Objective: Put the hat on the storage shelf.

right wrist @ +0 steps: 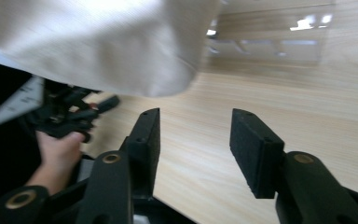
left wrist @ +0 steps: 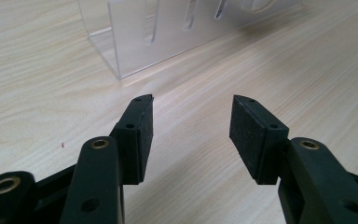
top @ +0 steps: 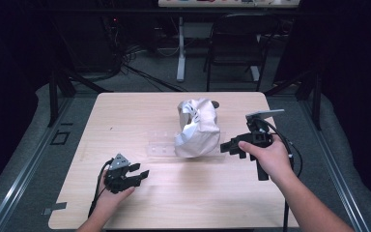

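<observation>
Both claws open & empty, flanking the bundle.
Crumpled white cloth (top: 198, 128) sits mid-surface (top: 125, 111) on a clear acrylic rack (top: 160, 146). Right claw (top: 232, 146) just beside cloth's right side, jaws apart, prob. lined up to grab. Left claw (top: 137, 174) well short of cloth, jaws wide, aimed at rack.

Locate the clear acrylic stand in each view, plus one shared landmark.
High view: clear acrylic stand at table centre, left of the grey cloth bundle.
Left gripper view: top centre, ahead of the open jaws.
Right gripper view: upper right, beyond the cloth.
Shared landmark: the wooden tabletop.
</observation>
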### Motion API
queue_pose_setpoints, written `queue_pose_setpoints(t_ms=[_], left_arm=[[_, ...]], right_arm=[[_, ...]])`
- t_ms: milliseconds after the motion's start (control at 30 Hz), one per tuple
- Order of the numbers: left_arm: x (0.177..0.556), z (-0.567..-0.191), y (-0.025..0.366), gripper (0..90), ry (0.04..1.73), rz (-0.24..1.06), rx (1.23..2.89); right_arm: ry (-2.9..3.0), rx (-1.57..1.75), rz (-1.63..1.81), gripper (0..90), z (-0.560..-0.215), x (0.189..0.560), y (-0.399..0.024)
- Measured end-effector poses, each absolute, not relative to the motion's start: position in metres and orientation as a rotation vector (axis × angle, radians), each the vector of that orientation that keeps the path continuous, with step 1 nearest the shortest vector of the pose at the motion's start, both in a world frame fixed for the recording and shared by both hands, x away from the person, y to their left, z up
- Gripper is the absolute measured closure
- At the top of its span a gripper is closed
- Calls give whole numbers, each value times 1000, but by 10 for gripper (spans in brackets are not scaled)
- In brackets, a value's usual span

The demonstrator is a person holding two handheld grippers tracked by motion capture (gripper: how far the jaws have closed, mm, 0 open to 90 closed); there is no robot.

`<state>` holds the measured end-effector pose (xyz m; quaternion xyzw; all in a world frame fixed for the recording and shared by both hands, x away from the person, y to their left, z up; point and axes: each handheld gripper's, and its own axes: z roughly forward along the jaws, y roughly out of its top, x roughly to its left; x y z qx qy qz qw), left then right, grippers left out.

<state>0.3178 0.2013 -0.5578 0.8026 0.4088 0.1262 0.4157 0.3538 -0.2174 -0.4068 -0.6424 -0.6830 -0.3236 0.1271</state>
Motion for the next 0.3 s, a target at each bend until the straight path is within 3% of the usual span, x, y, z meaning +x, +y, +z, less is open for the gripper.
queue_pose_setpoints(t_ms=[300], left_arm=[[323, -563, 205, 467, 1058, 339, 2003]], right_arm=[[-2114, -1928, -896, 496, -451, 341, -222]])
